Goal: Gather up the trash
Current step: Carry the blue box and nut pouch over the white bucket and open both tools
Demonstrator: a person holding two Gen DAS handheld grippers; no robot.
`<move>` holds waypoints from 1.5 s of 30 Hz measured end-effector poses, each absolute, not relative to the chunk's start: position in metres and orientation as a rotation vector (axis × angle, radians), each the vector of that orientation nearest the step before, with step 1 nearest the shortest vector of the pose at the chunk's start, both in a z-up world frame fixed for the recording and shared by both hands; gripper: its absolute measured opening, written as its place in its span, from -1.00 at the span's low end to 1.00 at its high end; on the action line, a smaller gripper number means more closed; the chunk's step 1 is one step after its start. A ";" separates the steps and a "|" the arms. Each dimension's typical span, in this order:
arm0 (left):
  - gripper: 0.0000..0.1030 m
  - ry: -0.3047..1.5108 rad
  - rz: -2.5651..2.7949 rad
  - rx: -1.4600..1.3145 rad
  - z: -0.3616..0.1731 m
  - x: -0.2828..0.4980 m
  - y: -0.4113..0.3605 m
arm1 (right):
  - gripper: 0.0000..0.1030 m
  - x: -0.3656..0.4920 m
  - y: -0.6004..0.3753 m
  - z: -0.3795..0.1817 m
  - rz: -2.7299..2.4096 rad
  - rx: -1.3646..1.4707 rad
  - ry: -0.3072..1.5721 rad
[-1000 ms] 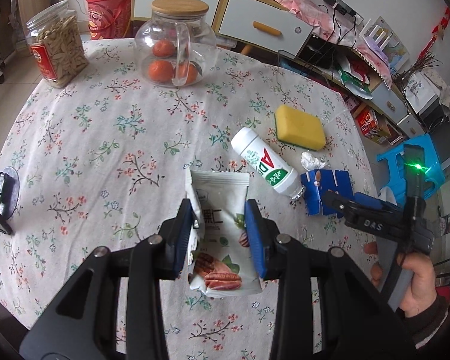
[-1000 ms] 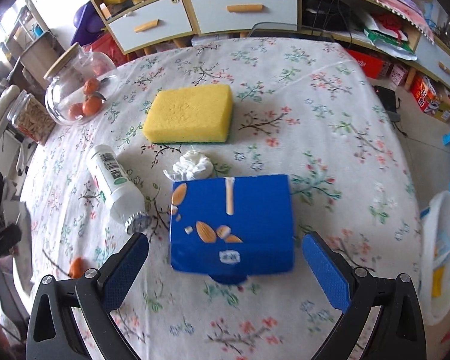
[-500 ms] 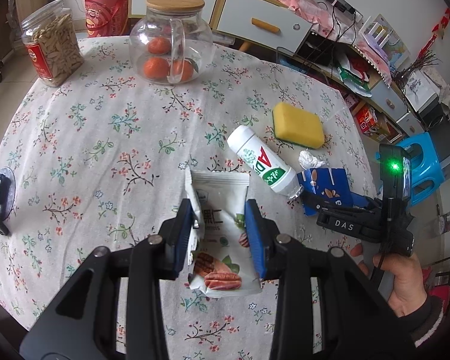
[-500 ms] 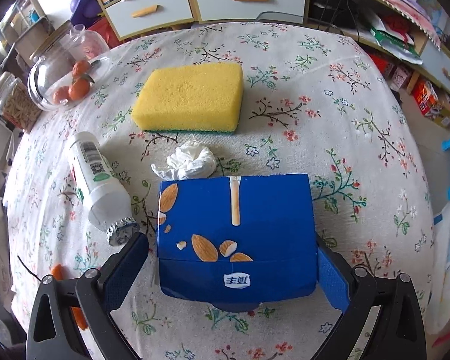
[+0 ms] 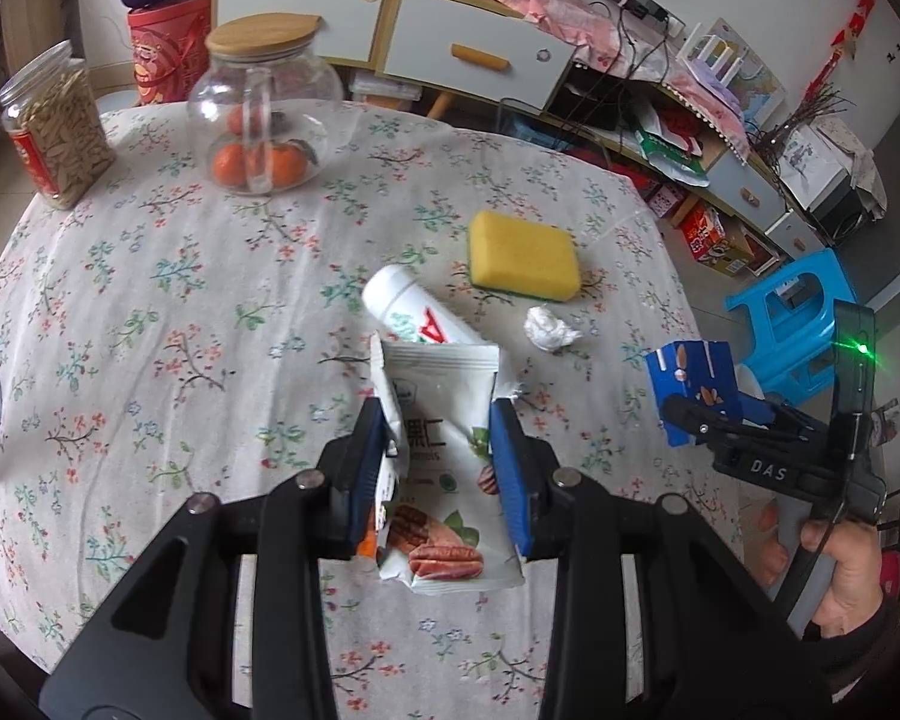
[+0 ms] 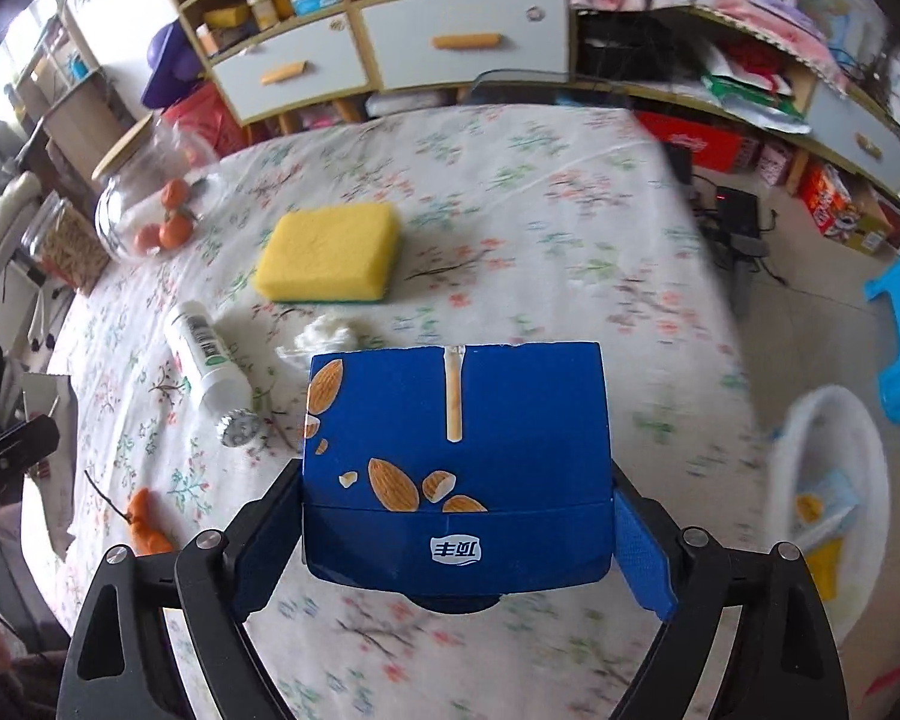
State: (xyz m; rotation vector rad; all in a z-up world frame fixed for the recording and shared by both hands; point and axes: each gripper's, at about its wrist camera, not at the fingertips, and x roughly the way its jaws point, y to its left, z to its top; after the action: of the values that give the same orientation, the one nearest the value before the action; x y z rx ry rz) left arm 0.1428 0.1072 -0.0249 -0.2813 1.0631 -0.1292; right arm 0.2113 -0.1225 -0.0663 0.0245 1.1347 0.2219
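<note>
My left gripper (image 5: pixel 438 426) is shut on a white nut-snack packet (image 5: pixel 438 378) and holds it above the flowered tablecloth (image 5: pixel 150 300). The right gripper (image 6: pixel 453 510) has a blue almond carton (image 6: pixel 456 420) between its pads; its jaws are closing and press on both sides of the carton, which hangs clear of the table. In the left wrist view, that carton (image 5: pixel 690 378) and right gripper (image 5: pixel 702 420) are at the table's right edge. A white bottle (image 5: pixel 414 312) lies on its side, with a crumpled tissue (image 5: pixel 549 330) to its right. Orange peel (image 6: pixel 144 522) lies near the table's left edge.
A yellow sponge (image 5: pixel 525 264) lies behind the tissue. A glass jar of oranges (image 5: pixel 264 120) and a jar of nuts (image 5: pixel 54 132) stand at the far left. A white bin (image 6: pixel 828 480) holding rubbish sits on the floor right of the table, near a blue stool (image 5: pixel 792 312).
The right gripper closed around the blue carton and lifted it off the table towards the right edge. My left gripper kept its hold on the packet and shifted a little.
</note>
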 end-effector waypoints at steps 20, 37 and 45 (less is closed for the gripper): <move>-0.27 1.084 -0.306 -0.209 -0.031 0.159 -0.013 | 0.80 0.164 -0.311 -0.040 -0.026 0.203 1.114; -0.27 1.102 -0.432 -0.103 -0.034 0.155 -0.104 | 1.00 0.137 -0.386 -0.039 -0.116 0.256 1.099; -0.27 1.109 -0.520 -0.088 -0.035 0.165 -0.165 | 1.00 0.114 -0.417 -0.038 -0.158 0.257 1.105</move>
State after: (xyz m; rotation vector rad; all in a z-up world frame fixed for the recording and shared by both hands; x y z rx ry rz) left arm 0.1649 -0.1646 -0.0346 -0.0884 1.1087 -0.5201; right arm 0.1135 -0.4171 -0.0377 0.2571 1.1052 -0.1582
